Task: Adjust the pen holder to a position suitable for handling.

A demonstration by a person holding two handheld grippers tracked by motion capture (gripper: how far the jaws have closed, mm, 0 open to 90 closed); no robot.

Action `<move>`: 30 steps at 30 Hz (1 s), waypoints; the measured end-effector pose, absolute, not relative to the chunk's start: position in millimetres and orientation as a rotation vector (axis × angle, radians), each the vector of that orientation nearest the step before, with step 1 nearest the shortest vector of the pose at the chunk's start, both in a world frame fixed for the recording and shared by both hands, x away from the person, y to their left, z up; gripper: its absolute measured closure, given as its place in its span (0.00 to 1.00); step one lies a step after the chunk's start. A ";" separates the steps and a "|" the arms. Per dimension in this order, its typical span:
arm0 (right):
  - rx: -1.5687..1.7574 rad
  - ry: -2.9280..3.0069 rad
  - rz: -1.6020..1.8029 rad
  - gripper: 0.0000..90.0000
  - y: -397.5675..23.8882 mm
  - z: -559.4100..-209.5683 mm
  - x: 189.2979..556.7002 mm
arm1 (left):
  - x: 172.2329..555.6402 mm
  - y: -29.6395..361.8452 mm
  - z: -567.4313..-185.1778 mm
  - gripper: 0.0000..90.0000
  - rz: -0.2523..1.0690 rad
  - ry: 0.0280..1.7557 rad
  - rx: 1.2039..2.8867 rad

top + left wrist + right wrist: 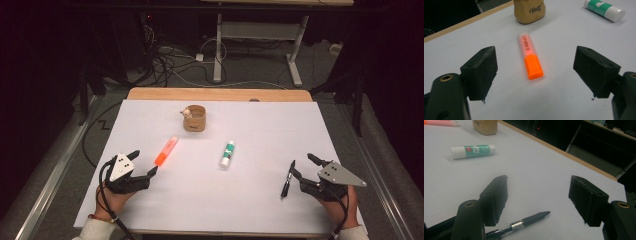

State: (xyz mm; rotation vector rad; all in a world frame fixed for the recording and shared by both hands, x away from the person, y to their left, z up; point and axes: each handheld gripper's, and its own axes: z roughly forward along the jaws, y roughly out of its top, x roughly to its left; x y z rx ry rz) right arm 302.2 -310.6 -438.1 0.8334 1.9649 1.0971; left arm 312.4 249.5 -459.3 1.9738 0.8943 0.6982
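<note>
An orange highlighter (166, 151) lies on the white sheet, left of centre. My left gripper (144, 162) rests just behind its capped end, open. In the left gripper view the highlighter (530, 57) lies ahead in the gap between the wide-apart jaws of that gripper (536, 57), touching neither. A black pen (286, 181) lies at the right, beside my right gripper (303, 166). In the right gripper view the pen (524, 223) lies low on the sheet, partly under the left jaw of that open gripper (540, 190), and nothing is held.
A white and green glue stick (227, 154) lies mid-table, between the two grippers. A brown cup (194, 119) stands farther back. The white sheet (260, 125) covers a wooden table (220, 94); cables and a desk frame lie on the dark floor beyond.
</note>
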 end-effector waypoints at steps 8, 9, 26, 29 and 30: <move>0.832 1.977 1.100 0.36 -310.7 -439.1 302.4 | 312.9 248.3 -461.3 0.21 0.698 0.885 1.994; 0.828 1.980 1.099 0.36 -310.4 -439.2 302.5 | 312.9 248.3 -461.1 0.21 0.699 0.884 1.993; 0.788 2.037 1.139 0.38 -296.8 -438.5 316.2 | 303.4 254.4 -462.6 0.21 0.719 0.907 1.995; 0.764 2.058 1.156 0.39 -291.8 -436.2 320.2 | 302.7 254.9 -463.1 0.21 0.718 0.909 2.000; 0.754 2.065 1.158 0.39 -289.6 -435.1 321.7 | 302.3 255.1 -463.2 0.21 0.718 0.911 2.001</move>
